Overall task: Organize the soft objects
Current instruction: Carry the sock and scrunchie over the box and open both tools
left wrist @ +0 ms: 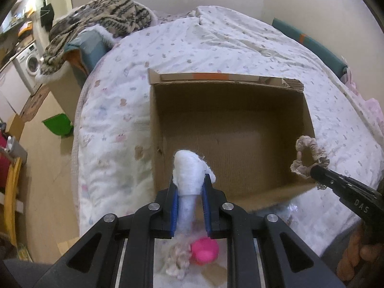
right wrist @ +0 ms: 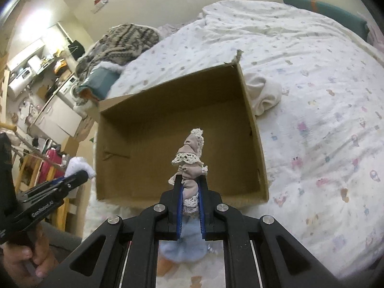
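Observation:
An open, empty cardboard box (left wrist: 230, 129) sits on the bed; it also shows in the right wrist view (right wrist: 168, 124). My left gripper (left wrist: 190, 184) is shut on a white fluffy cloth piece (left wrist: 189, 170), held above the box's near wall; its white tip shows in the right wrist view (right wrist: 80, 165). My right gripper (right wrist: 190, 182) is shut on a beige lace-trimmed scrunchie (right wrist: 190, 158), held above the box's near edge; the scrunchie shows in the left wrist view (left wrist: 308, 154) over the box's right corner. A pink soft ball (left wrist: 205, 250) and a pale fuzzy piece (left wrist: 177, 259) lie below the left gripper.
The bed has a white printed quilt (left wrist: 115, 110). A cream cloth (right wrist: 264, 93) lies beside the box's right wall. A light blue soft item (right wrist: 183, 247) lies under the right gripper. A striped blanket (left wrist: 100, 16) is piled at the bed's far left. Wood floor and a washing machine (left wrist: 30, 62) are left.

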Tool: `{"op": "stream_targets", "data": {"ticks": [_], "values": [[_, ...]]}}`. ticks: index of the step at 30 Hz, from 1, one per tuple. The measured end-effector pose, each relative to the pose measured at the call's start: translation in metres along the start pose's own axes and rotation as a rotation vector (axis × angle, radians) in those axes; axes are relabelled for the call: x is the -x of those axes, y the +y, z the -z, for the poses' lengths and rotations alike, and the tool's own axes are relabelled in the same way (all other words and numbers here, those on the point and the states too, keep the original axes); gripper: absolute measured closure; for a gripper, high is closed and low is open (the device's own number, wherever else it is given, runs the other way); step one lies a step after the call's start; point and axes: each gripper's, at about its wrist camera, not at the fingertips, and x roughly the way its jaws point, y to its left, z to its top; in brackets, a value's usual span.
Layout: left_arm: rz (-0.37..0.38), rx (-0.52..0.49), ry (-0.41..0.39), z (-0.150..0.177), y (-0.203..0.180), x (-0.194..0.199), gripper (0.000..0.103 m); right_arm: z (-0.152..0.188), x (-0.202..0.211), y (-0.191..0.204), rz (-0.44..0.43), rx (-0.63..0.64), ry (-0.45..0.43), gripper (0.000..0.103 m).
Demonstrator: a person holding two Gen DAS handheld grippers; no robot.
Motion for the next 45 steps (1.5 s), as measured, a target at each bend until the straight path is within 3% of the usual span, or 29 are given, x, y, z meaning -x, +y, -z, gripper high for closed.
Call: {"op": "stream_targets", "data": {"ticks": [13, 26, 45], "values": [[-0.005, -0.038, 0.005, 0.008, -0.008, -0.052, 0.087, 0.007, -0.05, -0.002, 0.043, 0.015, 0.1, 0.091], [0.014, -0.022, 0.008, 0.013, -0.005, -0.054, 0.087, 0.015, -0.062, 0.013, 0.089, 0.101, 0.137, 0.09], [0.0, -0.019, 0.011, 0.015, -0.006, -0.056, 0.083, 0.014, -0.06, 0.01, 0.09, 0.091, 0.126, 0.09]]}}
